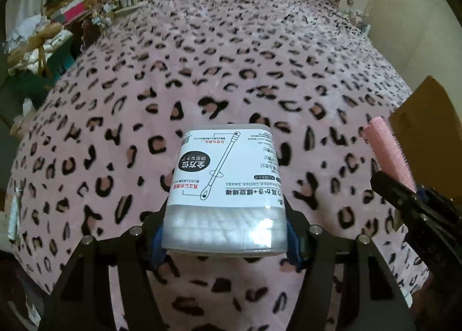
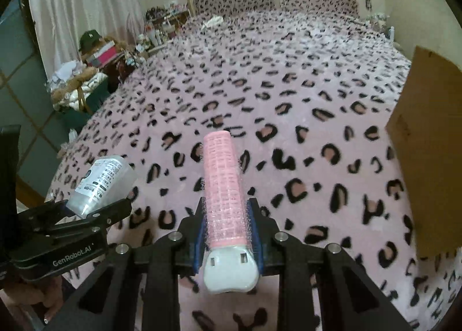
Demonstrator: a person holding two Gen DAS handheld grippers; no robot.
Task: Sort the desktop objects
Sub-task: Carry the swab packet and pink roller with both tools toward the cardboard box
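The left hand-held gripper (image 1: 224, 240) clamps a light, slippery cotton-swab box (image 1: 226, 186) by its sides, while the right hand-held gripper (image 2: 228, 233) pinches a soft, bristly pink hair roller (image 2: 222, 186) near its base.

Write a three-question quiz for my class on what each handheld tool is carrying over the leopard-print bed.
1. True or false: the left tool holds a clear plastic cotton-swab box with a white label.
2. What does the right tool grip?
A. a green cap
B. a pink cylindrical hair roller clip with a white base
C. a glass jar
3. Which brown object stands on the pink leopard-print blanket at the right edge of both views?

Key:
1. True.
2. B.
3. A brown cardboard box.
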